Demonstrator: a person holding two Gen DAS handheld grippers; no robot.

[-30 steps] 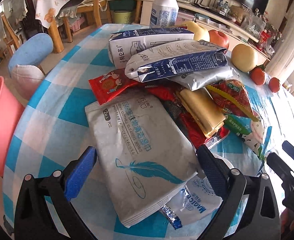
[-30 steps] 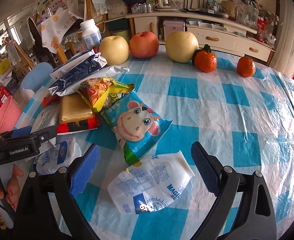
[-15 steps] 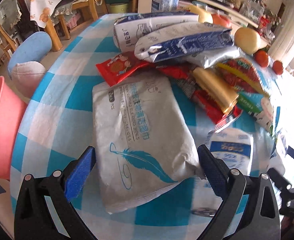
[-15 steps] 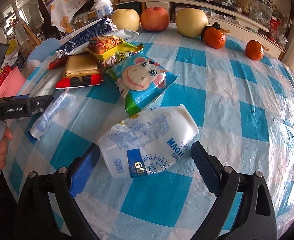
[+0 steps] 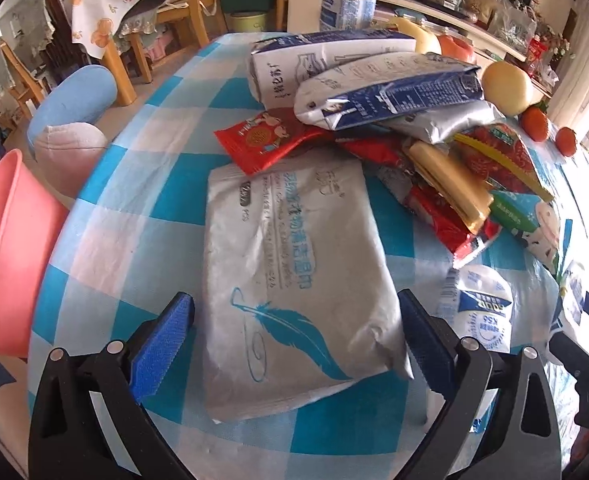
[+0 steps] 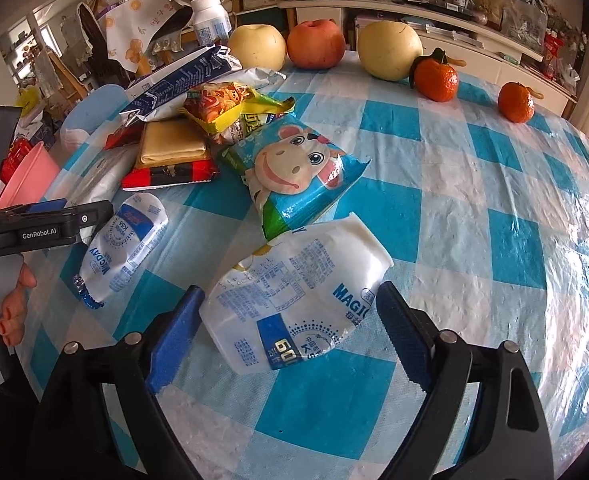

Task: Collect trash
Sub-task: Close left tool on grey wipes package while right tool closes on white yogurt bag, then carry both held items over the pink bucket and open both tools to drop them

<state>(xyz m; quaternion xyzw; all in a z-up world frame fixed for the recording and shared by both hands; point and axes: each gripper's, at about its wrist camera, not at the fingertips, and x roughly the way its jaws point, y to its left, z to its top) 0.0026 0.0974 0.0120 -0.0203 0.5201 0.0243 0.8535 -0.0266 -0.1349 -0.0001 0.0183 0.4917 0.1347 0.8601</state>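
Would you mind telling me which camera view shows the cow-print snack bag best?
The right wrist view: the cow-print snack bag lies whole and face-up, its top edge under the yellow packet. The left wrist view catches only an edge of it beside the pile.

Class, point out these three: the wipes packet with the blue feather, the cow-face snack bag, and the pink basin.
wipes packet (image 5: 294, 280), left wrist view, centre of its face
cow-face snack bag (image 6: 298, 164), right wrist view, on the cow's face
pink basin (image 5: 2, 248), left wrist view, outer wall
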